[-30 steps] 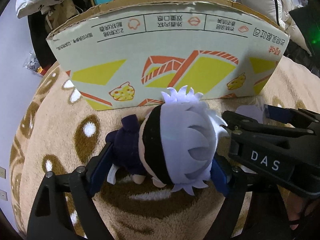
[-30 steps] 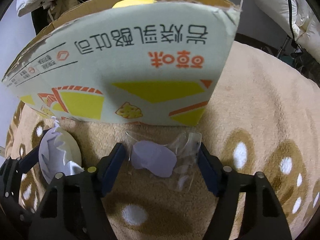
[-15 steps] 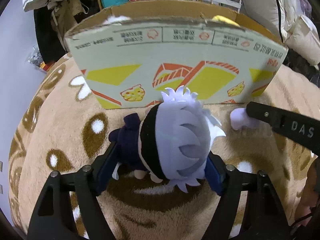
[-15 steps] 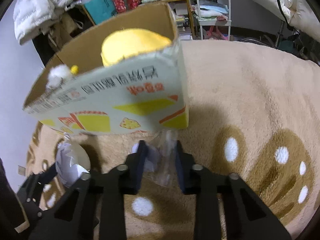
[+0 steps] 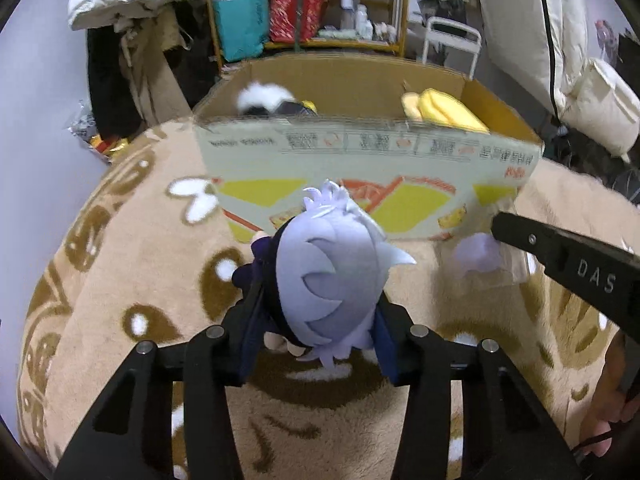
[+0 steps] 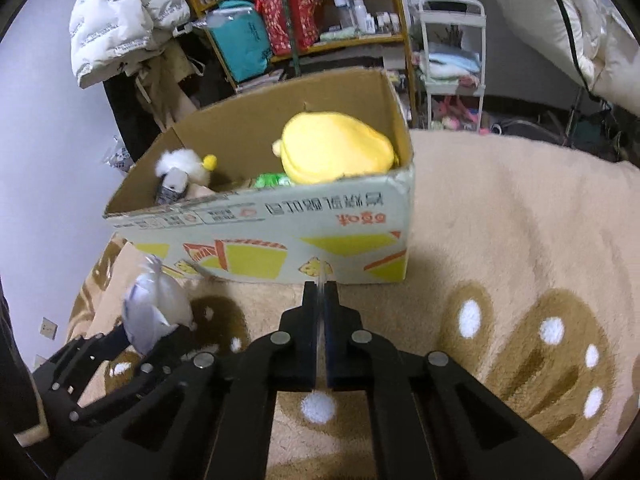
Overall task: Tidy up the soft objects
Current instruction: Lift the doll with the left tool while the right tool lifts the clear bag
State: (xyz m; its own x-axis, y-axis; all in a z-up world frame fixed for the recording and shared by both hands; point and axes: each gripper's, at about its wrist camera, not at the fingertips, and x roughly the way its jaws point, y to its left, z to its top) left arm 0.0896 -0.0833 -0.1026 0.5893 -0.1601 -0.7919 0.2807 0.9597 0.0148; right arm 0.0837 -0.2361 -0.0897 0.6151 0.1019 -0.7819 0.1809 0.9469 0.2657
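Observation:
A plush doll (image 5: 332, 276) with pale lavender hair and dark clothes hangs above the beige carpet (image 5: 132, 264). My left gripper (image 5: 320, 304) has its jaws closing, both pads pressing the doll's head. At the right, my right gripper (image 5: 500, 224) is shut on a small clear bag (image 5: 478, 256) with a lavender piece inside. The right wrist view shows that gripper (image 6: 321, 292) clamping the bag's thin plastic edge (image 6: 321, 276), and the left gripper (image 6: 160, 332) with the doll (image 6: 154, 312) low at the left. The open cardboard box (image 6: 260, 216) stands just beyond both.
Inside the box lie a yellow plush (image 6: 332, 148) and a white fluffy toy (image 6: 180, 164). Behind it are a cluttered shelf (image 6: 304, 12), a white puffer jacket (image 6: 120, 12) and a white cart (image 6: 452, 52). A person's hand (image 5: 608, 400) shows at the lower right.
Both grippers closed, the left on the doll and the right on the clear bag, and rose from the carpet with them. The box's inside has come into view.

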